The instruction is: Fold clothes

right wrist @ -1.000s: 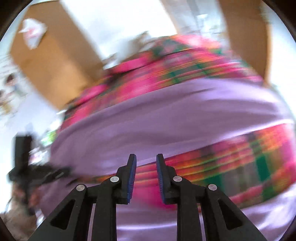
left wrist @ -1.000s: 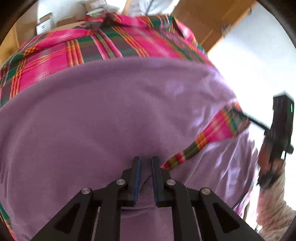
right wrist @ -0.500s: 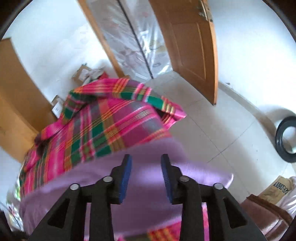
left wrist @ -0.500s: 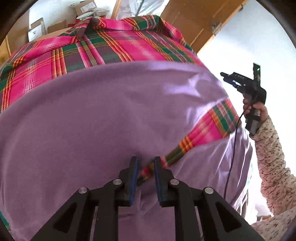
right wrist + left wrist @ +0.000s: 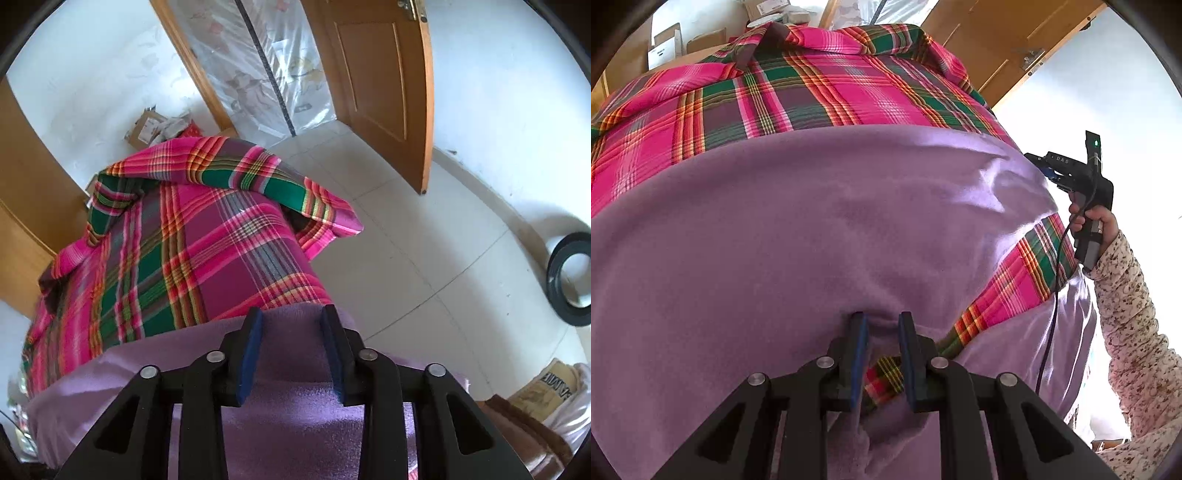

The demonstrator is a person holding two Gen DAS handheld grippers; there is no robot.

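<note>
the left gripper (image 5: 881, 321) sits parted over the purple garment (image 5: 794, 240), which lies spread on a pink plaid cloth (image 5: 812, 96). at the garment's right edge, a hand (image 5: 1097, 225) holds the right gripper (image 5: 291, 317), its jaws wide apart above the purple fabric.

The purple garment (image 5: 812, 240) hides most of the plaid cloth (image 5: 798, 96) beneath.

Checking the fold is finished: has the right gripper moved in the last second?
Yes. The right gripper has lifted off the plaid stripe and swung toward the purple garment's edge; the wooden door and tiled floor are now ahead.
</note>
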